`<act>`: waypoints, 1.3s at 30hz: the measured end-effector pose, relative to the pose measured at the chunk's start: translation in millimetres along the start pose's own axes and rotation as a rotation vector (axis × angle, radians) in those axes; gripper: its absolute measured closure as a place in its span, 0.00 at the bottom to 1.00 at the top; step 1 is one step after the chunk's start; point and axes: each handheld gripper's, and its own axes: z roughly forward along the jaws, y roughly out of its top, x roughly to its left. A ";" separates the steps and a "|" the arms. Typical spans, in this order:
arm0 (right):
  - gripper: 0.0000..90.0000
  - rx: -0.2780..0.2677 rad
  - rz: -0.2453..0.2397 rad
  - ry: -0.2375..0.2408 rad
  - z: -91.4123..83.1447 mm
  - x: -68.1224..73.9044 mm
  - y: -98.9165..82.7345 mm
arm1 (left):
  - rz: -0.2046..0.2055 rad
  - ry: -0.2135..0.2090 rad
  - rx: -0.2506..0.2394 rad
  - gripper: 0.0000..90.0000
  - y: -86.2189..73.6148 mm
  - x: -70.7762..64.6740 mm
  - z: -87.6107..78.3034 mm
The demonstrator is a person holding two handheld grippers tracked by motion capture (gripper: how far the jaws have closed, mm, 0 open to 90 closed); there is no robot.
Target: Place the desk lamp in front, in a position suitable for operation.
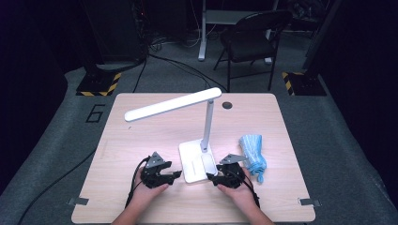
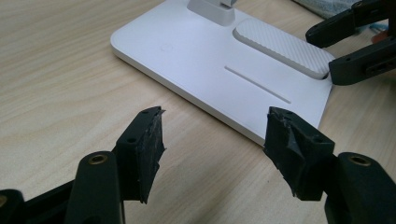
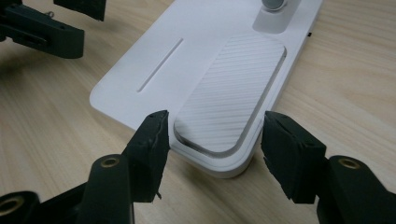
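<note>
Flanking the flat white plastic lamp base (image 1: 197, 161) with its ribbed oval pad (near the pale wood-grain table (image 1: 141, 140) front), the left gripper (image 2: 215, 135) and right gripper (image 3: 212, 140) both stand spread, clasping nothing, beside its rounded corners

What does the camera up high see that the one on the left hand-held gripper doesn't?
The high view alone takes in the lamp's long white head, the folded blue cloth, a black chair beyond the table and the person's hands. The left gripper view alone gives a close look at a thin slot in the lamp base. Both show the white lamp base and wooden table.
</note>
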 end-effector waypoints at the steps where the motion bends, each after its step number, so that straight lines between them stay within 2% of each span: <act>1: 0.46 0.000 0.000 0.000 0.0 0.0 0.0 | 0.000 0.000 0.000 0.41 0.0 0.0 0.0; 2: 0.46 0.000 -0.004 0.005 0.5 1.4 0.1 | 0.012 0.003 0.004 0.41 -0.2 0.9 -0.4; 5: 0.46 0.007 0.006 0.035 2.6 9.2 0.5 | 0.013 0.013 0.005 0.41 -2.0 0.2 -1.9; 7: 0.46 0.004 -0.017 0.053 5.4 14.9 1.0 | 0.010 0.022 0.010 0.41 -3.0 -0.9 -2.9; 8: 0.46 0.005 -0.036 0.064 7.4 18.6 1.6 | 0.022 0.030 0.010 0.41 -3.1 -0.1 -4.1; 10: 0.47 0.001 -0.044 0.075 9.6 21.5 2.5 | 0.013 0.032 0.002 0.41 -3.5 -0.7 -4.4; 11: 0.47 -0.002 -0.034 0.077 10.3 22.7 2.7 | 0.013 0.036 0.002 0.41 -3.6 -0.6 -4.9; 16: 0.47 -0.021 -0.024 0.086 15.3 24.0 5.8 | 0.015 0.048 0.011 0.41 -4.8 1.6 -7.5; 18: 0.47 -0.039 -0.040 0.088 19.0 26.1 8.6 | 0.021 0.065 0.008 0.42 -6.2 1.9 -9.9; 20: 0.47 -0.044 -0.054 0.091 20.9 27.2 10.4 | 0.024 0.063 0.012 0.42 -6.3 2.2 -11.6; 23: 0.47 -0.053 -0.066 0.103 22.3 27.9 11.5 | 0.008 0.070 0.002 0.42 -8.1 3.4 -12.2; 25: 0.46 -0.053 -0.054 0.118 23.9 29.1 12.0 | -0.002 0.072 0.008 0.42 -9.3 4.1 -12.1; 30: 0.46 -0.057 -0.072 0.157 29.8 30.6 14.0 | 0.000 0.076 0.013 0.42 -10.5 5.6 -11.8; 36: 0.47 -0.056 -0.073 0.162 28.8 28.9 14.8 | 0.010 0.080 0.026 0.44 -10.7 5.0 -12.0; 39: 0.47 -0.070 -0.070 0.133 22.1 25.1 17.1 | 0.003 0.081 0.021 0.44 -11.4 4.4 -10.5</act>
